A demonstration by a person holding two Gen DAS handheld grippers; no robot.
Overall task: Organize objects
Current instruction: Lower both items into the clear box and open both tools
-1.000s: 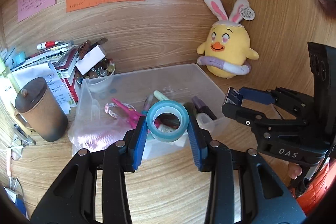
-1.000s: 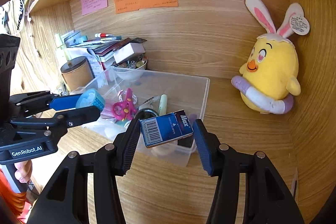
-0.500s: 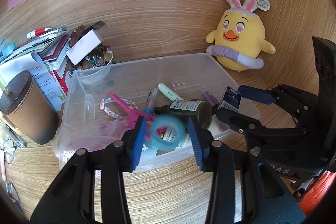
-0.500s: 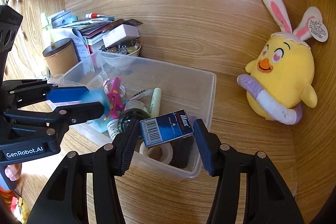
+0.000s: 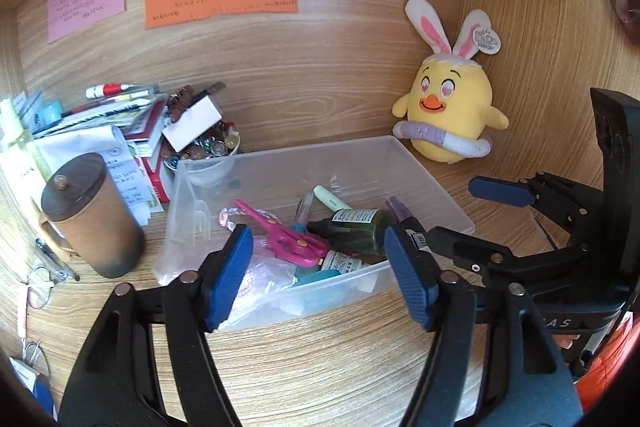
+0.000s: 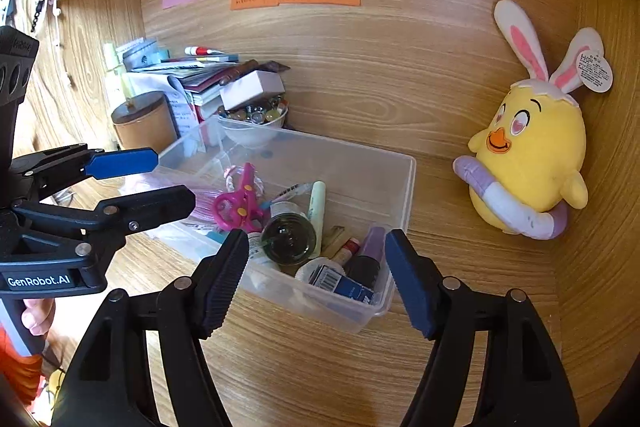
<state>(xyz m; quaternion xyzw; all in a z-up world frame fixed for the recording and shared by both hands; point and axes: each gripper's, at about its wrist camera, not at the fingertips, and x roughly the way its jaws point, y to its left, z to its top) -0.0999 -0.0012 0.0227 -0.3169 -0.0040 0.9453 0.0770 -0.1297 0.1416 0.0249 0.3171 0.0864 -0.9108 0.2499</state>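
While both grippers hang over the near rim of the clear plastic bin [image 5: 424,183], their jaws are opening and stand wide, with nothing pressed between the pads. The left gripper [image 5: 316,275] spans the bin's near-left part; the right gripper [image 6: 316,279] spans its near-right corner. The right wrist view alone shows the blue barcoded box [image 6: 344,283] lying flat in that near-right corner, its long axis running roughly along the bin's near wall, barcode end toward the bin's middle; in the left wrist view only a sliver of its barcode [image 5: 418,238] shows beside the left gripper's right finger. The left wrist view alone shows the blue tape roll [image 5: 320,277] low against the bin's near wall, seen partly through the plastic and blurred, so its attitude cannot be told. Both views show the pink scissors [image 6: 236,205] in the bin's left half, handles toward the near wall, blades pointing toward the far wall. The dark green bottle [image 6: 289,239] lies on its side at the bin's middle: the right wrist view looks onto its round end, the left wrist view [image 5: 360,227] shows its long axis running across the bin. A pale green marker [image 6: 318,213] lies beside it, pointing toward the far wall. The yellow chick plush [image 5: 450,115] stands to the right of the bin, apart from it.
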